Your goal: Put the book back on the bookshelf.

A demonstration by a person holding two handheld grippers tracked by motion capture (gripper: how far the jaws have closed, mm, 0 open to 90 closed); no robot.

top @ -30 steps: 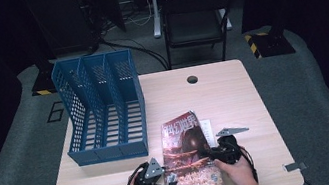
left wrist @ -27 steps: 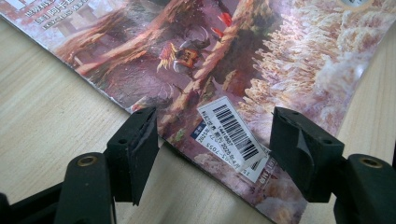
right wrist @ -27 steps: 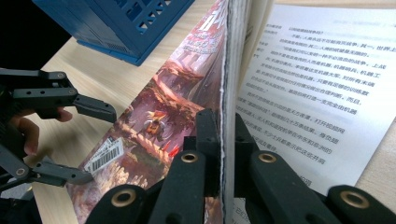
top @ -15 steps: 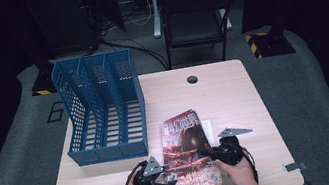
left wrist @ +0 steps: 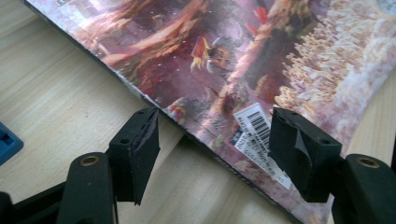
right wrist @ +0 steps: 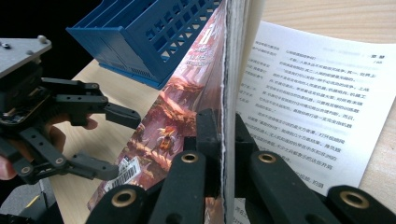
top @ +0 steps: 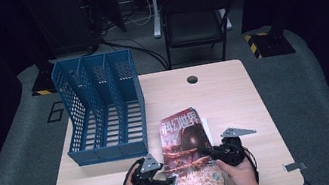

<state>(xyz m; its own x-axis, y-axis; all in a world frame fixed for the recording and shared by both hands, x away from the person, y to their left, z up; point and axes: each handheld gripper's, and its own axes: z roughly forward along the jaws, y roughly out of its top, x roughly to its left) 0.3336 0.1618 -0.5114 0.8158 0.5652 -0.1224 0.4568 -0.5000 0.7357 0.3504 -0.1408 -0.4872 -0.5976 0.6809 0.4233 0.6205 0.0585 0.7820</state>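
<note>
A magazine (top: pixel 186 144) with a red fantasy cover lies near the table's front edge. My right gripper (right wrist: pixel 223 135) is shut on its right edge and holds the cover and a stack of pages raised, so a printed white page (right wrist: pixel 308 107) shows beneath. In the high view that gripper (top: pixel 211 153) is at the magazine's right side. My left gripper (left wrist: pixel 215 135) stands open at the lower left corner of the magazine (left wrist: pixel 243 60), by the barcode. Its jaws have just opened slightly, and its pads do not press on the corner between them. The right gripper view shows the left gripper (right wrist: pixel 122 145).
A blue three-slot file rack (top: pixel 102 110) stands on the left half of the wooden table (top: pixel 233 91), close behind my left hand. A black chair (top: pixel 196 21) is beyond the far edge. Bare tabletop lies to the right and behind the magazine.
</note>
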